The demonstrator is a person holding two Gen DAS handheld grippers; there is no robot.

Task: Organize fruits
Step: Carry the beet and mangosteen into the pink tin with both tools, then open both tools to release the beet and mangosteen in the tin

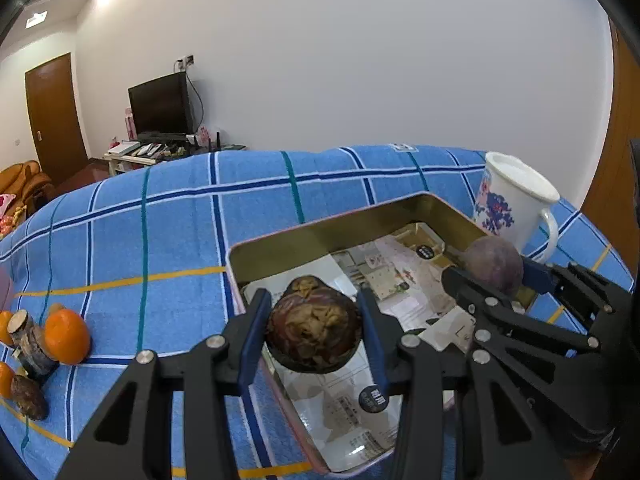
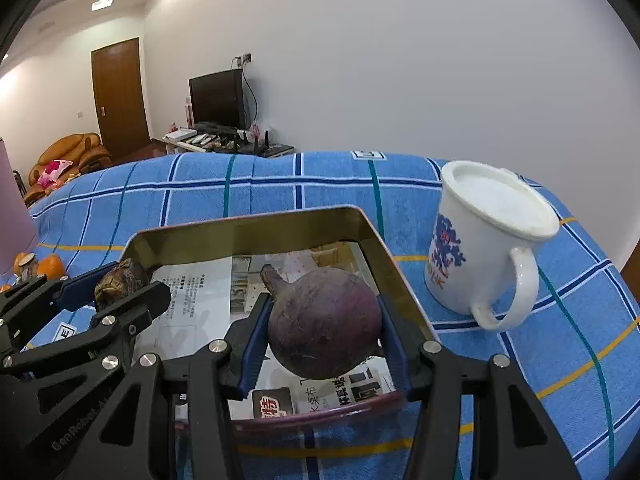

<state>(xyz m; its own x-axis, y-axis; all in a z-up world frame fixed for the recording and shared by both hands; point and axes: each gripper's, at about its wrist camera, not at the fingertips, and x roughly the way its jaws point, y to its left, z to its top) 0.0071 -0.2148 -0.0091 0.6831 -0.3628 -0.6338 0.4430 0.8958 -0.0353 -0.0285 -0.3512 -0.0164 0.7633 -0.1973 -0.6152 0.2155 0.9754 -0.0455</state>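
My left gripper (image 1: 314,330) is shut on a dark brown mangosteen (image 1: 314,334) with a dried calyx, held over the near left part of a gold metal tin (image 1: 320,230) lined with newspaper. My right gripper (image 2: 324,334) is shut on a round purple fruit with a stem (image 2: 324,322), held over the tin's (image 2: 248,232) right side. In the left wrist view, the right gripper (image 1: 494,276) and its purple fruit (image 1: 494,264) show at the tin's far right. In the right wrist view, the left gripper (image 2: 114,284) with its mangosteen (image 2: 120,280) shows at the left.
Oranges (image 1: 66,336), another dark fruit (image 1: 28,396) and a small wooden stump (image 1: 30,344) lie on the blue checked cloth (image 1: 160,232) left of the tin. A white mug with blue print (image 2: 486,240) stands right of the tin. A pink object (image 2: 12,208) stands at the far left.
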